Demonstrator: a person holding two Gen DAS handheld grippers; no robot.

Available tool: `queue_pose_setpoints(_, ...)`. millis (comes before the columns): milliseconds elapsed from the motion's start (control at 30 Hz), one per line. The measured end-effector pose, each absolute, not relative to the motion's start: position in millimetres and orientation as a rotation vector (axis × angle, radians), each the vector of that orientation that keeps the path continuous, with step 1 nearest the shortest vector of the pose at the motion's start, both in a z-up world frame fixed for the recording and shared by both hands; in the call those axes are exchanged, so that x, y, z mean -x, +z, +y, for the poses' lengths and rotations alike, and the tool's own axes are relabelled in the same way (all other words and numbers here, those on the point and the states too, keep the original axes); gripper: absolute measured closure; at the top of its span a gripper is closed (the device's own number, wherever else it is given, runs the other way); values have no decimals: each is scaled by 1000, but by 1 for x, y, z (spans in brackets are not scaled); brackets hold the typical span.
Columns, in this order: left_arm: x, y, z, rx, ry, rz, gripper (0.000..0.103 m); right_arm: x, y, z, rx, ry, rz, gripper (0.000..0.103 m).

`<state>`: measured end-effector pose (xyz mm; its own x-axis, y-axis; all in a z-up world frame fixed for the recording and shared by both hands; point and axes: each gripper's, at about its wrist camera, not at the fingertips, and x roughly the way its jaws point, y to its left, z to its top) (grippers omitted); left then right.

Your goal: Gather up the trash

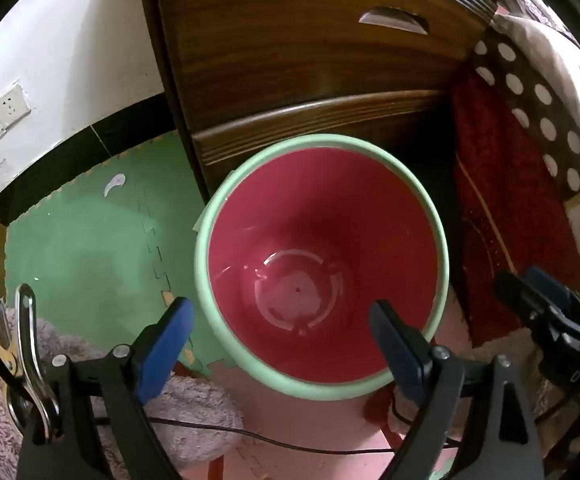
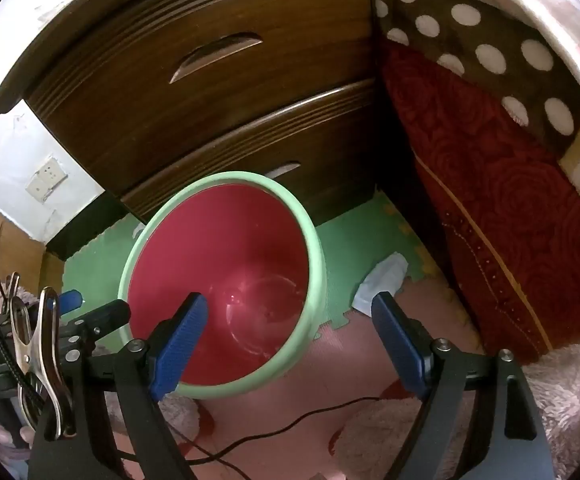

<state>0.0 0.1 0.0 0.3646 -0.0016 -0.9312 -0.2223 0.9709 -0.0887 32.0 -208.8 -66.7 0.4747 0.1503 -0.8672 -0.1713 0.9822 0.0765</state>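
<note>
I see the bin point(image 1: 321, 256), red inside with a pale green rim, upright on the foam floor mat point(image 1: 90, 248) against the wooden drawer cabinet point(image 1: 309, 60). My left tongs point(image 1: 282, 328) hang spread wide over its mouth, gripping nothing. My right tongs point(image 2: 290, 320) gape equally empty, with a crumpled white tissue point(image 2: 381, 280) on the mat just right of the bin.

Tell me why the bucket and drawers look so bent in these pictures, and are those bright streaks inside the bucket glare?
Left wrist view: the fisheye lens bows the wooden drawers and darkens the picture's corners; the pale streaks on the red bin floor are light reflecting off glossy plastic. Right wrist view: the same bending curves the drawers, similar glare sits in the bin, and the crumpled white paper looks soft.
</note>
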Motion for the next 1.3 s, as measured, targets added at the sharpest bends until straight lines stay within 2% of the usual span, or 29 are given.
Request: queue_pose_setpoints(1300, 4, 21, -10, 172, 121, 1110, 11, -23, -60, -208, 25, 215, 1013, 17)
